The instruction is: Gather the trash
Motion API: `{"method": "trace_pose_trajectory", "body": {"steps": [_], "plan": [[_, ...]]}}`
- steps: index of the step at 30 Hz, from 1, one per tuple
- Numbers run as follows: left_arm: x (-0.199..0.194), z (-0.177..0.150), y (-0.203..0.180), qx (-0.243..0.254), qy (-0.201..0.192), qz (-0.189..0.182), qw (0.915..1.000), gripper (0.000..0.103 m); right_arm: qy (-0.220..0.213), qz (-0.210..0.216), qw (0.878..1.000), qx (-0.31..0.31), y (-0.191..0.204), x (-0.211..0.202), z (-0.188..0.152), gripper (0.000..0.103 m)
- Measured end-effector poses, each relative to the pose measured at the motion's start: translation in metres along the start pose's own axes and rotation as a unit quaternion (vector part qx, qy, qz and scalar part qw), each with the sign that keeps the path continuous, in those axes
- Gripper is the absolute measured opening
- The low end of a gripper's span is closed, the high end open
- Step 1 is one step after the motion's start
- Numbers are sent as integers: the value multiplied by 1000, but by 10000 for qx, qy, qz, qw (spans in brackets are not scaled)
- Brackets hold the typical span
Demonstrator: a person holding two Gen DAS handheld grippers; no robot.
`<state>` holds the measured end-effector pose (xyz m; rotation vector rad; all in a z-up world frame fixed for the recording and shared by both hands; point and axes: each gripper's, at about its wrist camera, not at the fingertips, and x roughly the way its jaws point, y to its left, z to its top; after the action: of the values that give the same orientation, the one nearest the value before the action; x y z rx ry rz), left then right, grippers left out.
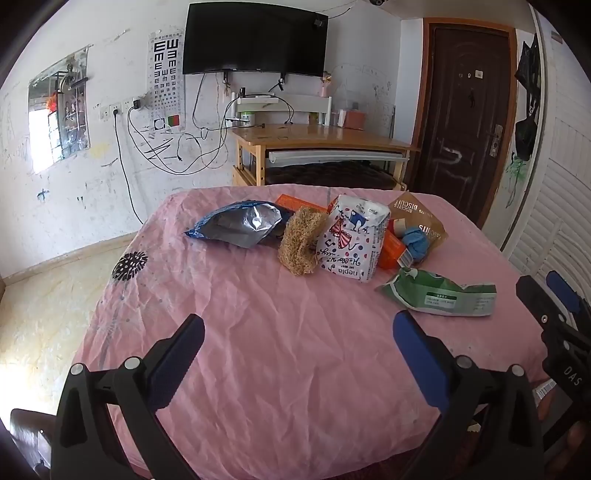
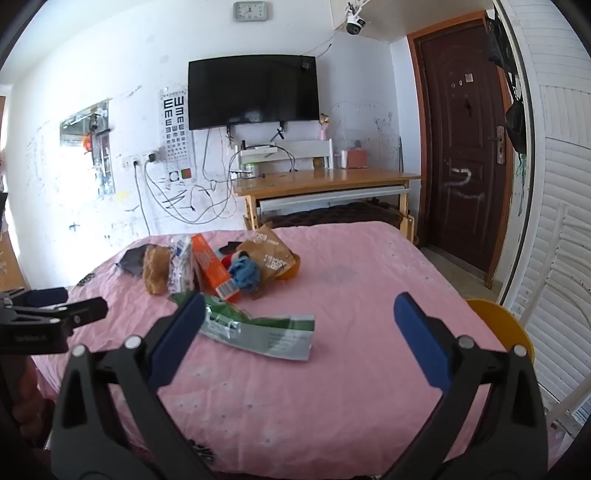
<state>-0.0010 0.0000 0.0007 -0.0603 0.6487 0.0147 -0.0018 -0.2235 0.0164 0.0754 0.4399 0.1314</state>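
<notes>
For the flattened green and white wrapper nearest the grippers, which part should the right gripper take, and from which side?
Probably the free white end of the green wrapper, approached from the near right with the open right gripper. It lies flat and crumpled on the pink tablecloth; that end points away from the pile, with bare cloth around it, whereas its green end sits beside the orange box.

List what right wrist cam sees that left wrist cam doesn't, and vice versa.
Right wrist only: wall clock, security camera, yellow round object at the table's right edge.

Left wrist only: the blue foil bag's open silver inside and the printed tissue pack's front face.

Both: green wrapper, blue yarn ball, pink tablecloth, TV, and both grippers open: left gripper, right gripper.
</notes>
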Motion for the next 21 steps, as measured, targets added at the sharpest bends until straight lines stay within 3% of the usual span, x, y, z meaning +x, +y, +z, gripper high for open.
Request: {"method": "trace_pose_trajectory", "body": {"steps": [21], "plan": [[5,-2,1,33,14,22,10000,97,-24,31,10000,-8,1,-1,2,98]]}}
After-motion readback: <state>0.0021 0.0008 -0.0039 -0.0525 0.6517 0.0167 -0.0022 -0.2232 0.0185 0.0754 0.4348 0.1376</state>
